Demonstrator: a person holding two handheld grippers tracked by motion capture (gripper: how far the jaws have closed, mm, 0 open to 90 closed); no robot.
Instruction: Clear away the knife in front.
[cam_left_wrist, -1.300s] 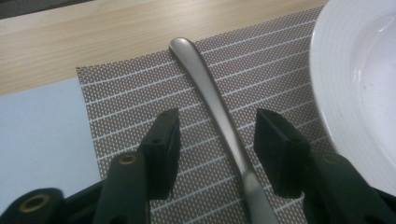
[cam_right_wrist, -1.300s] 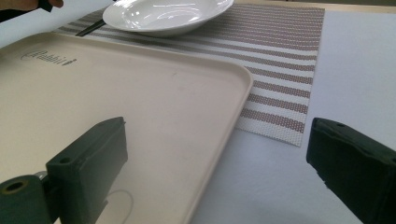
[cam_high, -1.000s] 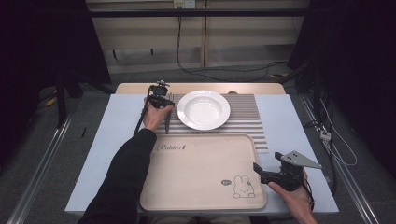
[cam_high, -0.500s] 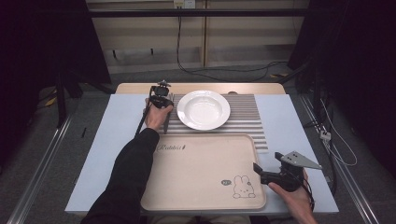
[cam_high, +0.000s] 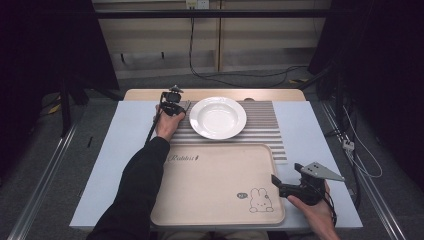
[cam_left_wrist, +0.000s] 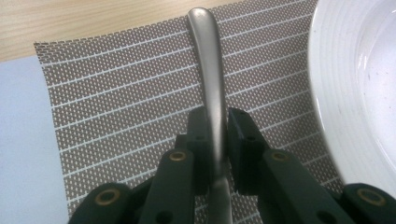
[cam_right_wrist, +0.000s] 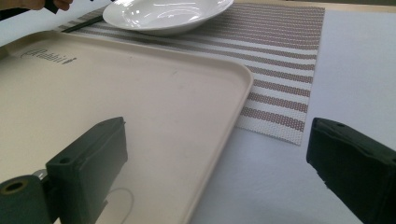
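The left tool (cam_left_wrist: 215, 140) is closing its jaws on the metal utensil handle (cam_left_wrist: 211, 70), which is lying on the striped placemat (cam_left_wrist: 116, 102) just left of the white plate (cam_high: 218, 117); lifting is yet to come. The right tool (cam_right_wrist: 215, 172) is waiting open at the beige tray (cam_high: 215, 185), near right on the counter

- One white plate (cam_high: 218, 117), resting on the mat.
- One striped woven placemat (cam_high: 262, 130).
- One beige tray (cam_high: 210, 185) with a rabbit print.
- One metal utensil handle (cam_left_wrist: 211, 79).
- Two hand-held tools: left tool (cam_high: 172, 106), right tool (cam_high: 278, 183).
- One table (cam_high: 310, 130).
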